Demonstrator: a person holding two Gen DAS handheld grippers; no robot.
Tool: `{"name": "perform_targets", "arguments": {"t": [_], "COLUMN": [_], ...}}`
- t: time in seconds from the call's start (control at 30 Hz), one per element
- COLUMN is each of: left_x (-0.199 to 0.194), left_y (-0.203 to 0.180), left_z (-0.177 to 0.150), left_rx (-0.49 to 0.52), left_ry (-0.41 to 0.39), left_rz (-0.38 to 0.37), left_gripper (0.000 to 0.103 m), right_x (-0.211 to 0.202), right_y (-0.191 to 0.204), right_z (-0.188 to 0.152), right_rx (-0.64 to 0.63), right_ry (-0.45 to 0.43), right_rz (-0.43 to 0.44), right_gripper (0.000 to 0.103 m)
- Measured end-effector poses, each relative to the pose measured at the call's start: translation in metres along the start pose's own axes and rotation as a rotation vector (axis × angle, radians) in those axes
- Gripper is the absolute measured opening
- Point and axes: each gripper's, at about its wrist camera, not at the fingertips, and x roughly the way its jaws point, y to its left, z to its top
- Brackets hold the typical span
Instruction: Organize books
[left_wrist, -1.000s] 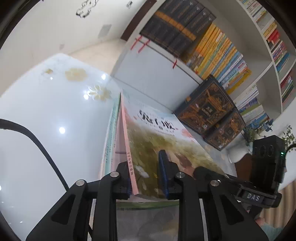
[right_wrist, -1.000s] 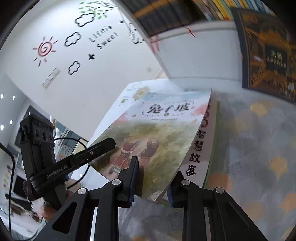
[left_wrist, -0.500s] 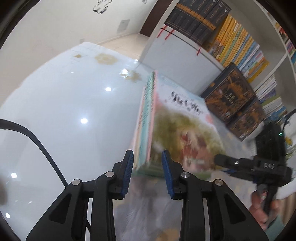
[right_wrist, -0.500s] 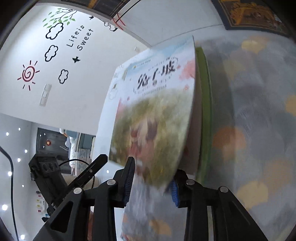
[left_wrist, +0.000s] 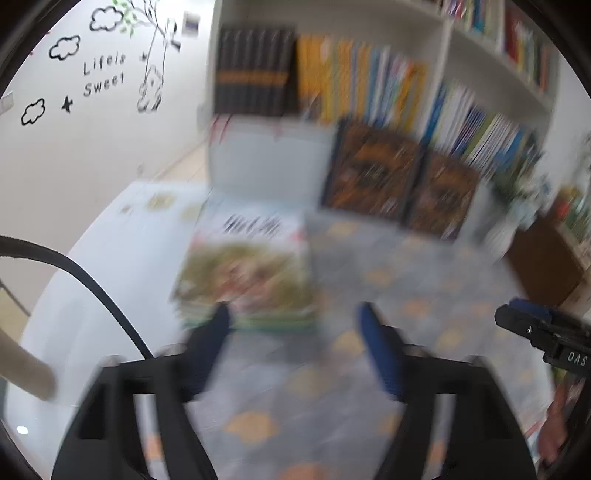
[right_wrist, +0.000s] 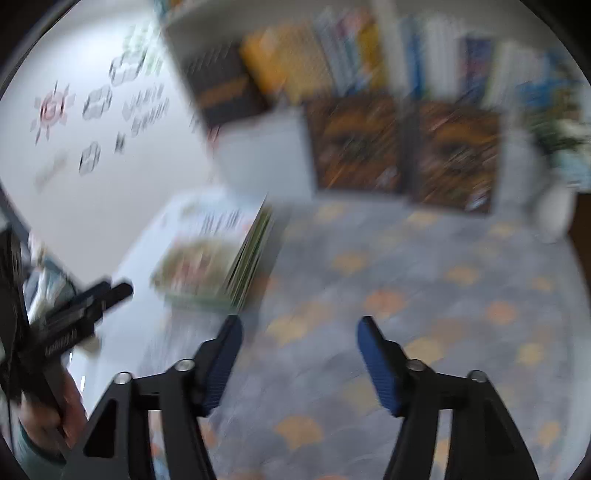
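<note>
Stack of books (left_wrist: 245, 277) lies flat on the surface (left_wrist: 110, 266), top cover green and pink with dark lettering; both views heavily blurred. In the left wrist view the stack sits just ahead of the left hand-held gripper (left_wrist: 295, 321), nearer its left finger than its right. Jaws opening, spread wide, nothing between them; only the patterned grey cloth (left_wrist: 406, 280) with orange blotches shows in the gap.

In the right wrist view the stack (right_wrist: 214, 262) is ahead and to the left of the right hand-held gripper (right_wrist: 299, 328), page edges facing it. Jaws opening, nothing between them, cloth below.

Each hand-held gripper shows in the other's view: the right one at the right edge of the left view, the left one at the lower left of the right view, held by a hand (right_wrist: 51, 413).

Beyond the stack: two dark ornate books (left_wrist: 399, 181) propped upright against a white bookshelf (left_wrist: 443, 44) packed with spines. Left of it, a wall (left_wrist: 74, 147) with cloud stickers.
</note>
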Motion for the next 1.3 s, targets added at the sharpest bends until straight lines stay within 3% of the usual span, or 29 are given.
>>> {"name": "perform_targets", "arguments": {"t": [0.1, 0.17, 0.23, 0.3, 0.33, 0.4, 0.47, 0.53, 0.63, 0.7, 0.8, 1.03, 1.17, 1.3], "left_x": [-0.023, -0.032, -0.03, -0.033, -0.035, -0.041, -0.046, -0.046, -0.052, -0.056, -0.053, -0.051, -0.041, -0.036], "left_y": [-0.039, -0.075, -0.104, -0.117, -0.125, -0.135, -0.153, -0.179, -0.205, -0.216, -0.223, -0.235, -0.235, -0.236], "left_z": [0.01, 0.011, 0.014, 0.018, 0.022, 0.024, 0.025, 0.025, 0.018, 0.01, 0.003, -0.023, -0.033, -0.041], "left_rx": [0.042, 0.203, 0.31, 0.304, 0.257, 0.198, 0.221, 0.298, 0.341, 0.321, 0.274, 0.253, 0.215, 0.212], "left_ry": [-0.152, -0.242, -0.232, -0.213, -0.194, -0.168, -0.185, -0.217, -0.226, -0.216, -0.163, -0.141, -0.073, -0.068], "left_rz": [0.098, 0.242, 0.314, 0.253, 0.188, 0.14, 0.197, 0.32, 0.377, 0.354, 0.311, 0.354, 0.339, 0.377], "left_gripper": [0.103, 0.103, 0.103, 0.103, 0.103, 0.103, 0.103, 0.103, 0.103, 0.103, 0.103, 0.103, 0.103, 0.103], "right_x": [-0.054, -0.081, -0.109, -0.134, -0.145, -0.162, -0.178, -0.182, -0.174, -0.163, -0.164, -0.179, -0.171, -0.17], "right_y": [-0.028, -0.042, -0.06, -0.079, -0.088, -0.099, -0.11, -0.114, -0.13, -0.144, -0.155, -0.167, -0.184, -0.186], "right_z": [0.01, 0.012, 0.014, 0.012, 0.013, 0.015, 0.017, 0.016, 0.012, 0.004, -0.001, -0.008, -0.011, -0.013], "right_rx": [0.056, 0.095, 0.135, 0.167, 0.181, 0.18, 0.156, 0.142, 0.189, 0.253, 0.283, 0.213, 0.223, 0.161], "right_ry": [-0.128, -0.175, -0.206, -0.26, -0.291, -0.33, -0.355, -0.354, -0.273, -0.214, -0.203, -0.222, -0.189, -0.18], "right_rz": [-0.07, -0.055, 0.021, 0.151, 0.19, 0.195, 0.153, 0.093, -0.031, -0.018, 0.01, -0.187, -0.169, -0.184], "right_gripper": [0.078, 0.079, 0.079, 0.079, 0.081, 0.086, 0.089, 0.09, 0.091, 0.091, 0.091, 0.091, 0.091, 0.091]}}
